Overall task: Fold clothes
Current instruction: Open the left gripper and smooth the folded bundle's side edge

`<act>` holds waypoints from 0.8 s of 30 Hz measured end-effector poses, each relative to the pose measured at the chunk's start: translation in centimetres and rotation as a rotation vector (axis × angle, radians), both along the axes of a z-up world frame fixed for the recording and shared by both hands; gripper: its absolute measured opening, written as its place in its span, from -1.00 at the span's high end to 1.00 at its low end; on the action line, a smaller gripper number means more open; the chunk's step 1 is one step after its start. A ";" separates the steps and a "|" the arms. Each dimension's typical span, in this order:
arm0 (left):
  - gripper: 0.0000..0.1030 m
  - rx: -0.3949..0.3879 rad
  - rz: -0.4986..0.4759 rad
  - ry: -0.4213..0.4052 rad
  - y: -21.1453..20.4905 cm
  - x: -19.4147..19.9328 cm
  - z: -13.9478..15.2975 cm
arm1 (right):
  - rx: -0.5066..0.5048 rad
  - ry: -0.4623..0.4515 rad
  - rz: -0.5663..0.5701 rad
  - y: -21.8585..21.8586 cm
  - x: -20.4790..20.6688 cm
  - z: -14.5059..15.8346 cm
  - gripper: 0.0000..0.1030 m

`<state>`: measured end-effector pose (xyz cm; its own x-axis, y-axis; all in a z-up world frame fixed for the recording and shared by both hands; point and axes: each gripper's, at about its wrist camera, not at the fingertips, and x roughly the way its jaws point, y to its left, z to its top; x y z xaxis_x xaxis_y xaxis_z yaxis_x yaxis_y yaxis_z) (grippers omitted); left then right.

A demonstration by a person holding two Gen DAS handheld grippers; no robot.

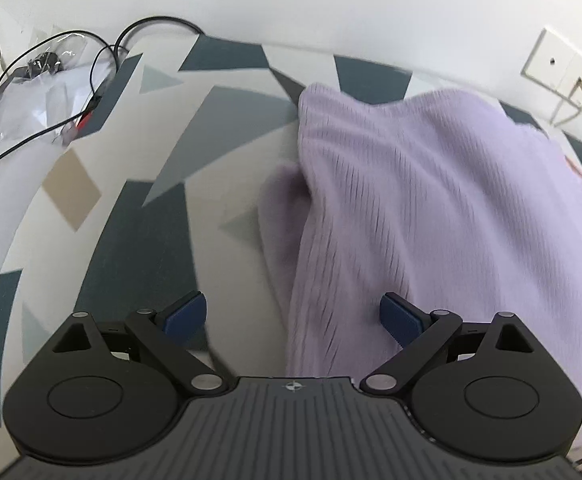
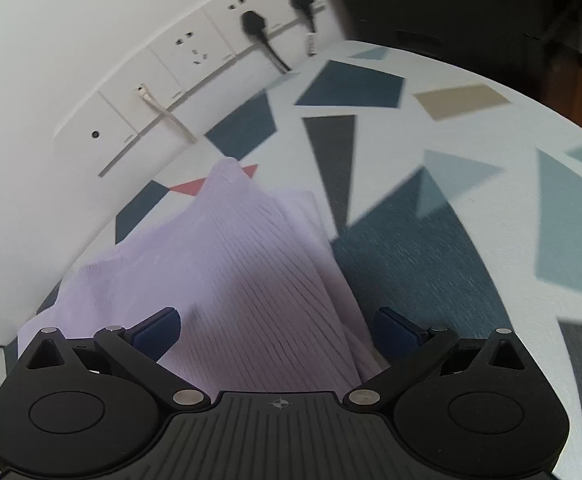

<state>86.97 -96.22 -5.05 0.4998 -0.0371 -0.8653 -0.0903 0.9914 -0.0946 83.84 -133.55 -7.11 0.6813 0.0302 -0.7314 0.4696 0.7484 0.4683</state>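
Note:
A lilac ribbed knit garment (image 1: 431,200) lies folded over itself on a table covered with a geometric-patterned cloth (image 1: 139,216). In the left wrist view my left gripper (image 1: 293,316) stands open above the garment's left edge, its blue pads (image 1: 185,314) wide apart and clear of the fabric. In the right wrist view the same garment (image 2: 243,272) spreads below my right gripper (image 2: 275,330), which is open too, one pad (image 2: 395,334) past the garment's right edge. Nothing is pinched by either.
Black cables (image 1: 31,80) and a clear plastic bag (image 1: 47,96) lie at the table's far left. A white wall with a row of sockets (image 2: 195,64) and black plugs (image 2: 255,24) runs behind the table. A dark object (image 2: 471,4) stands at the far right.

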 end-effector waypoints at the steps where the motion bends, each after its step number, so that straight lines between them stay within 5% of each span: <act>1: -0.85 0.001 0.005 -0.003 -0.2 0.4 0.1 | -0.001 -0.005 0.019 -0.1 0.5 0.0 -0.98; 15: -0.94 -0.110 0.094 0.078 1.4 1.9 -1.6 | 0.025 -0.010 0.141 -0.4 4.1 -1.0 -0.99; 21: -0.99 -0.092 0.023 0.081 0.3 2.9 -1.8 | 0.072 -0.069 0.090 -1.7 3.2 -0.2 -0.99; 24: -0.99 -0.103 -0.042 0.062 -0.6 3.6 -2.0 | 0.079 -0.022 0.131 -1.8 3.4 -1.1 -0.99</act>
<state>90.59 -96.78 -7.02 0.4416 -0.1475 -0.8850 -0.0577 0.9797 -0.1921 87.21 -135.30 -8.21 0.6832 0.1768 -0.7085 0.3592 0.7634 0.5369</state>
